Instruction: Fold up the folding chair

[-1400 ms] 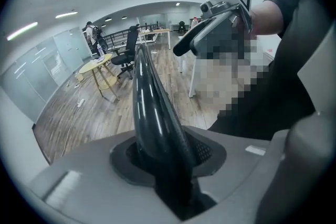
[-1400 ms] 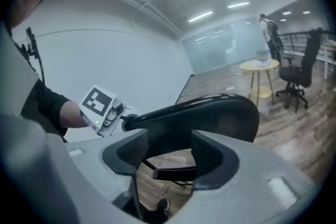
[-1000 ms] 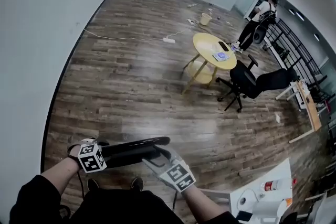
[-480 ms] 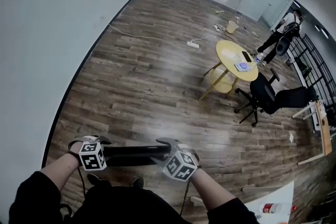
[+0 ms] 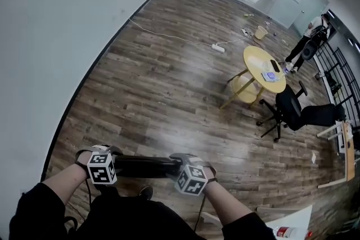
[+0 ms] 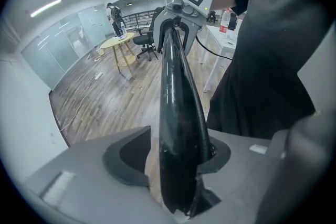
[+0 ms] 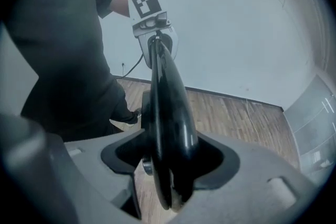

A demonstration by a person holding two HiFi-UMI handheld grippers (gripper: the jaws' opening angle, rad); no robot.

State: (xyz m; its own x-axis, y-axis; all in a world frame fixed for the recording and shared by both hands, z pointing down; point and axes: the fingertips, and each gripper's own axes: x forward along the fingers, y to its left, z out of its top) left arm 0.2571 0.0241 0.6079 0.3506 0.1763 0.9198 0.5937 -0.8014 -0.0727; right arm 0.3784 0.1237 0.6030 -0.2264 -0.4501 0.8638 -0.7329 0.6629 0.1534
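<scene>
Folding chair (image 5: 143, 166): black top edge, lower centre of the head view, over the wooden floor (image 5: 169, 93).
Left tool (image 6: 176, 165): jaws apart around that edge, with a gap at one side.
Right tool (image 7: 168, 160): jaws have just been opening and sit loose around the same edge.

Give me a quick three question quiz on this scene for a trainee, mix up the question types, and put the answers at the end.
1. True or false: the round yellow table is tipped over.
2. What lies between the left tool's jaws?
3. The black office chair is: A) beside the yellow table, B) on top of it, C) upside down.
Key: 1 false; 2 the folding chair's black bar; 3 A.
</scene>
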